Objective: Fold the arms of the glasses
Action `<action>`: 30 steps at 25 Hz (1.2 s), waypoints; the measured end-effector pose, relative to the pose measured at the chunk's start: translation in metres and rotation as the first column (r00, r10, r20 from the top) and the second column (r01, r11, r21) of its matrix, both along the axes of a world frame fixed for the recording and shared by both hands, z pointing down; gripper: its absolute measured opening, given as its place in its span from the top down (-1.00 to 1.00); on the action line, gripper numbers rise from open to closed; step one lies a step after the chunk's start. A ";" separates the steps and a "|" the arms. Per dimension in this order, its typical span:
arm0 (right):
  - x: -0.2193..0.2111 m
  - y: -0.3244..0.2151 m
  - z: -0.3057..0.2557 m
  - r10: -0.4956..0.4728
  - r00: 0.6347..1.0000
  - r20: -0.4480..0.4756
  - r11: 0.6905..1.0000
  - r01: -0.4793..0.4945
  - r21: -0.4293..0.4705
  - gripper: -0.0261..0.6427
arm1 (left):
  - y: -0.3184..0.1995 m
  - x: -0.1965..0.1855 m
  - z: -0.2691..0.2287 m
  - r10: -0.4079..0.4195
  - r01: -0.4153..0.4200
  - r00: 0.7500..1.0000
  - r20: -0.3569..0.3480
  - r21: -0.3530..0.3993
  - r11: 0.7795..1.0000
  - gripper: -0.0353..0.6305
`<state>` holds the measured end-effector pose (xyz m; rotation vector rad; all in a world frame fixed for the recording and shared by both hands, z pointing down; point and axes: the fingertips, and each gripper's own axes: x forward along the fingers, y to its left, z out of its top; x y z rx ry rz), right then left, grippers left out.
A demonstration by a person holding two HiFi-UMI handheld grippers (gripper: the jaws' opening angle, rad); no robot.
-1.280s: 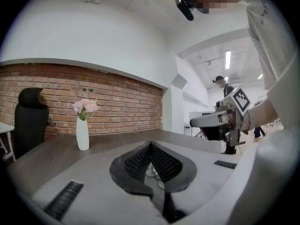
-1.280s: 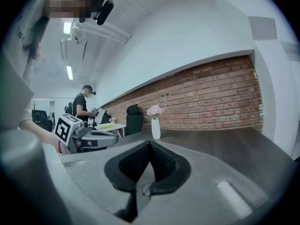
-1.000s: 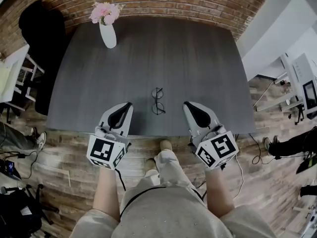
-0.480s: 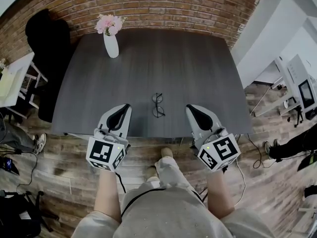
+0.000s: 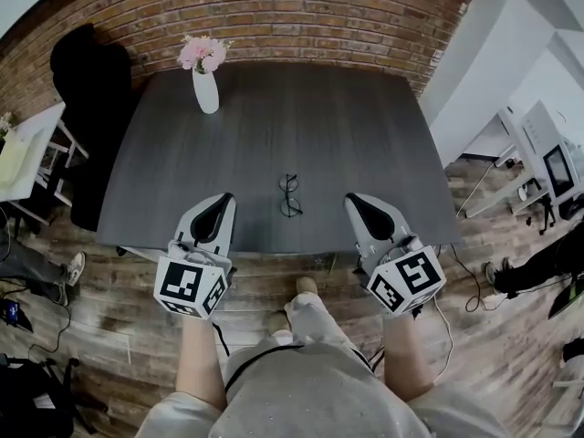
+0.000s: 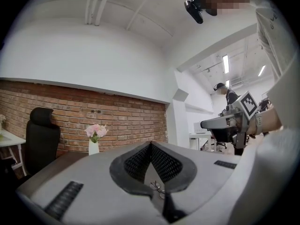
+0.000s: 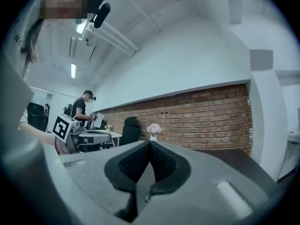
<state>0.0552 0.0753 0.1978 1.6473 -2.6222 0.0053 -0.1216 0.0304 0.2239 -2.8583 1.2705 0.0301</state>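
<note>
Left tongs [image 5: 226, 199], right tongs [image 5: 350, 199] back; dark table [image 5: 310, 121], brick wall [image 5: 301, 16]

Both my grippers held level, side by side.
Left gripper [image 5: 224, 201] and right gripper [image 5: 352, 199]: jaws closed tip to tip.

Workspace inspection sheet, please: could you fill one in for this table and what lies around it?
Surface: dark grey wood-grain table.
Job's things: glasses lie near the front edge, between the two grippers and touched by neither; the arms are too small to judge.
Clutter: white vase of pink flowers at the far left corner.
Grippers: left gripper and right gripper are both shut and empty, tips over the front edge.
Cables: loose cable on the floor to the right.
Surroundings: brick wall, black chair, wooden floor.
</note>
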 end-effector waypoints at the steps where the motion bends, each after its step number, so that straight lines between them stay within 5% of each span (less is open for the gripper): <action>1: -0.001 0.001 -0.001 -0.003 1.000 -0.001 1.000 0.003 0.000 0.92 | 0.001 -0.003 -0.001 -0.005 0.005 1.000 -0.004 0.002 1.000 0.90; 30: 0.006 -0.006 0.000 0.025 0.999 -0.020 1.000 -0.025 0.003 0.92 | -0.009 -0.004 0.002 0.009 -0.009 1.000 -0.004 -0.006 1.000 0.90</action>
